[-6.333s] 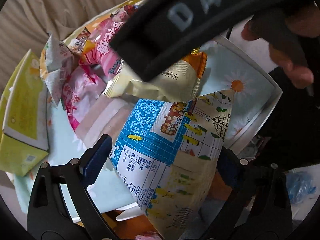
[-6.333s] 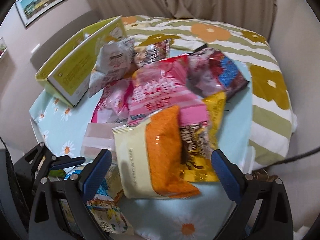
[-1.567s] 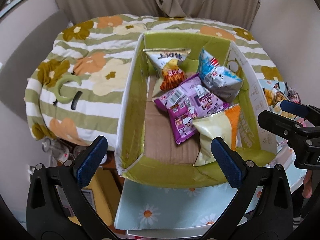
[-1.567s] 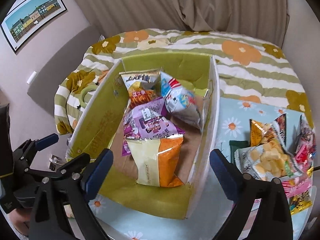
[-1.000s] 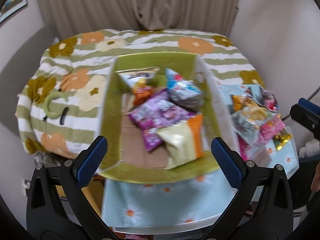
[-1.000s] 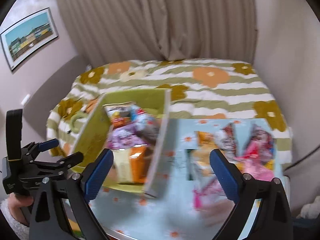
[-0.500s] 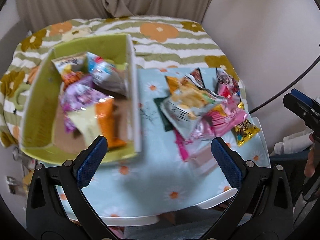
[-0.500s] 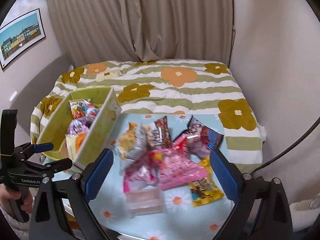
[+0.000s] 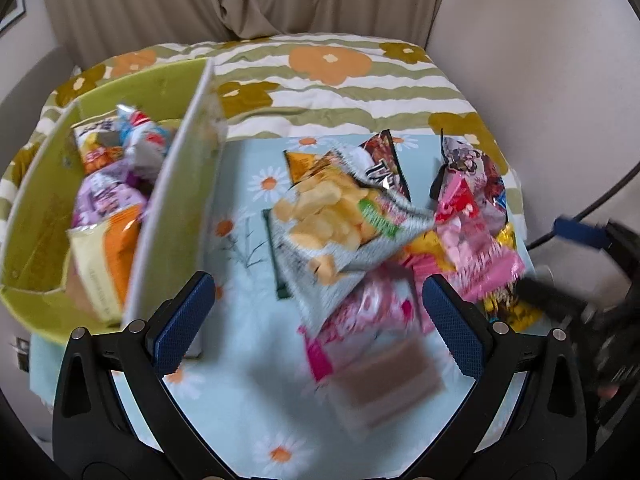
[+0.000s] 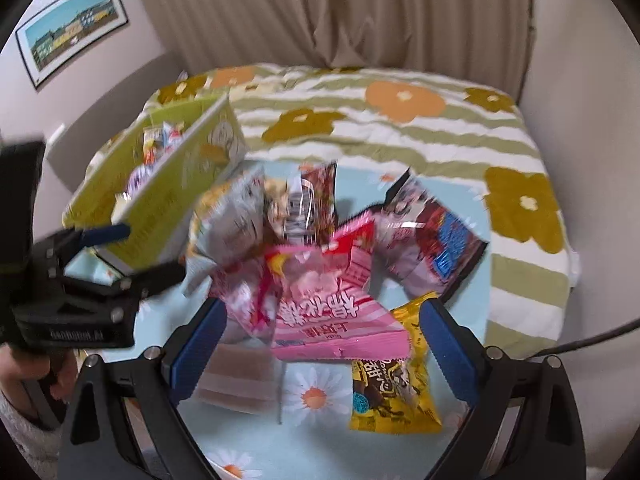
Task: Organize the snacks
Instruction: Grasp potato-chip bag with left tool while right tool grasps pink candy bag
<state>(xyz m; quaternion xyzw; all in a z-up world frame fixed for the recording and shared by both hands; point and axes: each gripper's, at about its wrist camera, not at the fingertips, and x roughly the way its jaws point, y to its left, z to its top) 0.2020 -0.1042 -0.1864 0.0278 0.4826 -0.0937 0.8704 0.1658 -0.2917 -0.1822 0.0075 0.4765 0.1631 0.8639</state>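
A green cardboard box (image 9: pixel 40 224) at the table's left holds several snack bags, among them a cream and orange bag (image 9: pixel 106 256); the box also shows in the right wrist view (image 10: pixel 168 196). A pile of loose snacks lies to its right: a grey chips bag (image 9: pixel 340 224), a pink striped bag (image 10: pixel 332 320), a yellow bag (image 10: pixel 392 384), a dark bag (image 10: pixel 436 248) and a brown wafer pack (image 10: pixel 240 376). My left gripper (image 9: pixel 320 324) is open and empty above the pile. My right gripper (image 10: pixel 324 352) is open and empty over the pink bag.
The table has a light blue daisy cloth (image 9: pixel 248 408). A bed with a green striped flowered blanket (image 10: pixel 400 120) stands behind it. Beige curtains hang at the back. A framed picture (image 10: pixel 72 28) hangs on the left wall. A black cable (image 10: pixel 592 336) runs at right.
Both grippers have swung right from the green box to the loose snack pile and come lower and closer to it. Both stay open and empty.
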